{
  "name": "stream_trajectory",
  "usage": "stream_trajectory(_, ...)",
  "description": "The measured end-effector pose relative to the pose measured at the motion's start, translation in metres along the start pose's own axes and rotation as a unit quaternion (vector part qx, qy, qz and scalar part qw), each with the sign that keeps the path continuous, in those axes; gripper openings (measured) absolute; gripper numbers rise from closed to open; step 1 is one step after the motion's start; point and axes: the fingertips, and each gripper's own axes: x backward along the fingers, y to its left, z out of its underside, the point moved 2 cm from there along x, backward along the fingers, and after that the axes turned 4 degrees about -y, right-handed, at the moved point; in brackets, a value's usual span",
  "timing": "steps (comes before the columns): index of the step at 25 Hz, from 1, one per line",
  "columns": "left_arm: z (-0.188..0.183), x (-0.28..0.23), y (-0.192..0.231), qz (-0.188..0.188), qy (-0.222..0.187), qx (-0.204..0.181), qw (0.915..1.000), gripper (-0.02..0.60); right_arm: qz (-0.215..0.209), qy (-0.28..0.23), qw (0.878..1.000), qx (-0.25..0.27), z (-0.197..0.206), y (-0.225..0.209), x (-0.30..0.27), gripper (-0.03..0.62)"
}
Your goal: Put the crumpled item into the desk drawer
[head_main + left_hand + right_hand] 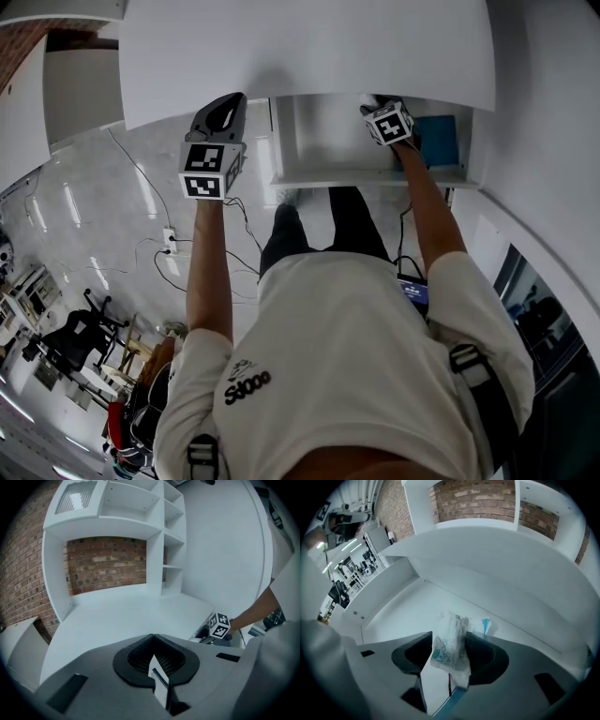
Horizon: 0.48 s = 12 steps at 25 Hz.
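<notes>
Right tongs [449, 656] reach down into the open drawer [309, 141], spread wide. Crumpled wrapper [451, 644] sits loose between them, inside the drawer, likely being let go. Left tongs [157, 670] clenched, empty, idle over tabletop [131, 616].

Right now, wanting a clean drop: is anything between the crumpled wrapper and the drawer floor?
Nothing visible. The crumpled wrapper is between the right gripper's parted jaws, already inside the open drawer, white floor showing beyond it.
</notes>
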Motion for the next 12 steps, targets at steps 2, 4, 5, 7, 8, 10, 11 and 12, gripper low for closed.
stream_trajectory(2, -0.001, 0.002, 0.001, 0.004, -0.005, 0.003, 1.0000, 0.017, -0.005, 0.004, 1.000, -0.001, 0.002, 0.001, 0.003, 0.212)
stream_trajectory(4, -0.005, 0.004, 0.001, 0.010, -0.014, 0.004, 0.9998, 0.018, -0.008, 0.008, 1.000, -0.001, 0.005, 0.002, 0.008, 0.220)
stream_trajectory(5, -0.006, 0.005, 0.001, 0.013, -0.018, 0.002, 0.9998, 0.018, -0.010, 0.009, 1.000, -0.002, 0.005, 0.003, 0.011, 0.222)
stream_trajectory(7, -0.009, 0.009, -0.002, 0.017, -0.023, -0.003, 0.9996, 0.018, -0.008, 0.002, 1.000, 0.004, 0.002, 0.003, 0.020, 0.222)
stream_trajectory(8, -0.009, 0.012, -0.002, 0.018, -0.025, -0.004, 0.9995, 0.018, -0.005, -0.001, 1.000, 0.007, 0.003, 0.003, 0.023, 0.221)
stream_trajectory(10, -0.009, 0.018, -0.002, 0.017, -0.027, -0.003, 0.9995, 0.018, 0.005, -0.001, 1.000, 0.007, 0.005, 0.004, 0.032, 0.205)
stream_trajectory(11, -0.009, 0.020, -0.001, 0.017, -0.028, -0.002, 0.9995, 0.018, 0.010, 0.000, 1.000, 0.005, 0.005, 0.004, 0.038, 0.177)
stream_trajectory(12, -0.009, 0.022, 0.000, 0.016, -0.030, -0.001, 0.9994, 0.018, 0.016, 0.000, 1.000, 0.000, 0.005, 0.004, 0.045, 0.140)
